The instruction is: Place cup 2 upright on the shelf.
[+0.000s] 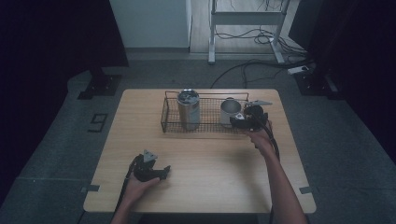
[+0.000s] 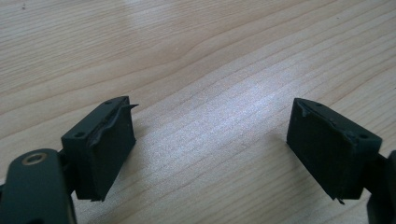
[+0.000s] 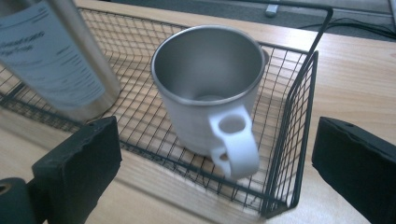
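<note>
Hovering right claw (image 1: 239, 120) wide, empty, facing mug (image 3: 210, 88) in wire basket (image 3: 299, 140); left claw (image 1: 161, 172) wide over table (image 2: 196, 56).

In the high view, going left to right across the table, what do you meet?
Left gripper → tall steel tumbler at the left of the wire basket → white mug → right gripper beside the mug.
</note>
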Available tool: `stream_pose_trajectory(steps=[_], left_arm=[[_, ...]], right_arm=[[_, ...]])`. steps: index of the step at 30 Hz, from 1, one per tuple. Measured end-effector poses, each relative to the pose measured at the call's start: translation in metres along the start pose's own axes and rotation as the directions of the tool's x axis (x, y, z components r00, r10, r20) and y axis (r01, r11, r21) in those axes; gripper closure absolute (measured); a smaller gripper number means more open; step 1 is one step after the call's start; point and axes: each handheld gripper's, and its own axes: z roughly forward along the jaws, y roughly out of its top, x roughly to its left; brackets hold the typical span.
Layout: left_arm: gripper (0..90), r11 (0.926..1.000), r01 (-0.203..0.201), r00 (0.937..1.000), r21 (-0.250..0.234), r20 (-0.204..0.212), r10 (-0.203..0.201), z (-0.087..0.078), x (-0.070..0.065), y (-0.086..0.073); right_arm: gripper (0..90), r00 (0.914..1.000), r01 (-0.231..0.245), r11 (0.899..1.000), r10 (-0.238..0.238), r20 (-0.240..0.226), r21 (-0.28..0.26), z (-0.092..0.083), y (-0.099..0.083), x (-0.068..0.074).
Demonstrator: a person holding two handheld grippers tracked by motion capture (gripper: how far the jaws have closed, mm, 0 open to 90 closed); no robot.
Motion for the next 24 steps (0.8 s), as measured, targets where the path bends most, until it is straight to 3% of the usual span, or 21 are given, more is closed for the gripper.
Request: stream_pose_trajectory(steps=[10, 24], left_arm=[[15.0, 1.0000, -0.002, 1.0000, 0.003, -0.004, 0.002, 0.000, 0.000, 0.000], [14.7, 1.0000, -0.006, 1.0000, 0.004, -0.005, 0.006, 0.000, -0.001, 0.000]], right_arm=[[7.0, 0.9992, 0.003, 0.999, -0.005, -0.041, -0.048, -0.025, -0.027, 0.000], [12.9, 0.9971, -0.007, 0.997, 0.001, -0.076, -0.082, -0.055, -0.087, -0.007]])
